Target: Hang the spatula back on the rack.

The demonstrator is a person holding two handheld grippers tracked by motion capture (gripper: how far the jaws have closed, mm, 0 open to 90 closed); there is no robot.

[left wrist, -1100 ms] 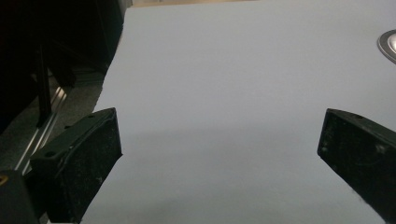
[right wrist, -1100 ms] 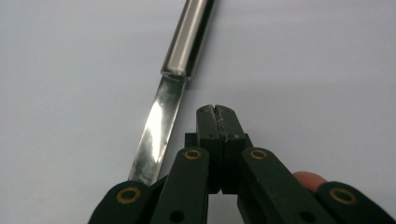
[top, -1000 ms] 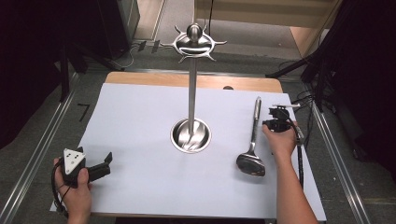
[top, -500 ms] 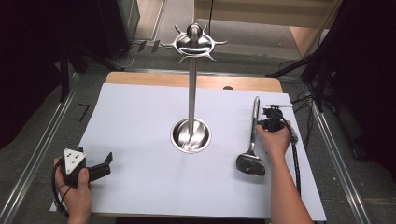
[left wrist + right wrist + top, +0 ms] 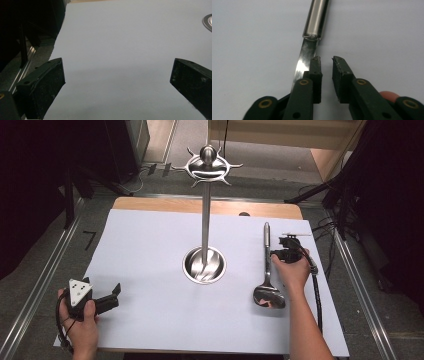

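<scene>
Right gripper (image 5: 326,58) fingers just opening, narrow gap, beside spoon (image 5: 308,47) neck, nothing between

White sheet (image 5: 150,270) covers wooden table (image 5: 165,205); bare wood strip shows along far edge. Metal rails (image 5: 45,275) flank table left and right. Grey floor (image 5: 165,180) beyond, cables (image 5: 150,170) trailing across it. Dark curtains (image 5: 40,180) both sides. Light wooden furniture (image 5: 280,132) at back.

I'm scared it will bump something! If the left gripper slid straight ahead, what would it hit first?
Probably nothing soon: the left gripper faces bare white sheet. The stand's base sits off to one side, likely missed.
</scene>
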